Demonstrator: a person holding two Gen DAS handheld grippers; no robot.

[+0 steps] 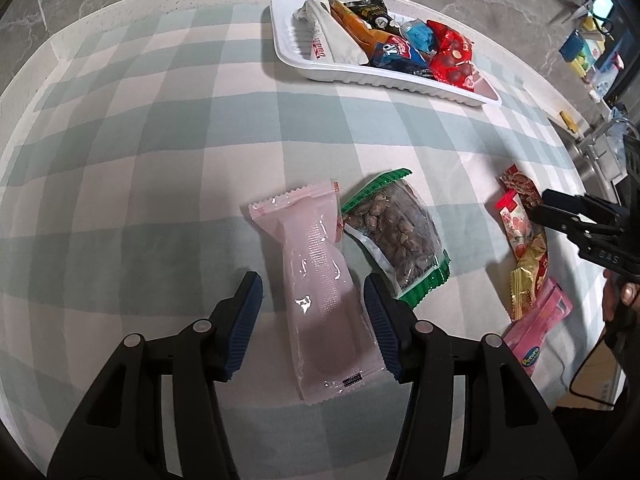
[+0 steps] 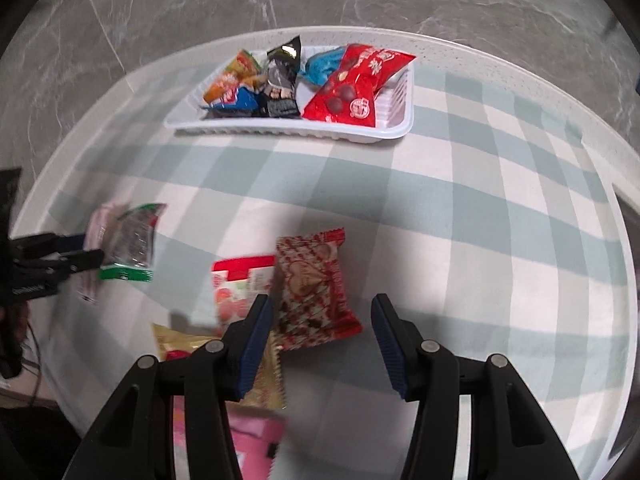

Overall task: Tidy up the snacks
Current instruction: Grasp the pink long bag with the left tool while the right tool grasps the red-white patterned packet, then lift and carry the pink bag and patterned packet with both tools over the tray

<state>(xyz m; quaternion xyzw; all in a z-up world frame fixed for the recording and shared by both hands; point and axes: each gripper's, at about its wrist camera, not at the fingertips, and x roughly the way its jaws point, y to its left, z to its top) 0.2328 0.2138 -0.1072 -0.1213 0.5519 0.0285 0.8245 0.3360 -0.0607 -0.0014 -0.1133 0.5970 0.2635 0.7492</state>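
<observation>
A pale pink snack pack (image 1: 320,280) lies on the checked cloth between the open jaws of my left gripper (image 1: 312,320). A green-edged bag of nuts (image 1: 396,236) lies just right of it. My right gripper (image 2: 320,344) is open over a red-and-white heart-patterned pack (image 2: 316,288), which lies between its fingers. The right gripper also shows at the right edge of the left wrist view (image 1: 548,208). A white tray (image 1: 288,40) at the far side holds several snack packs; it also shows in the right wrist view (image 2: 404,120).
A strawberry pack (image 2: 236,292), a gold pack (image 2: 264,384) and a pink pack (image 2: 256,444) lie left of the right gripper. The table's round edge curves close on the right. Grey marble floor surrounds the table. The left gripper (image 2: 72,252) shows at the far left.
</observation>
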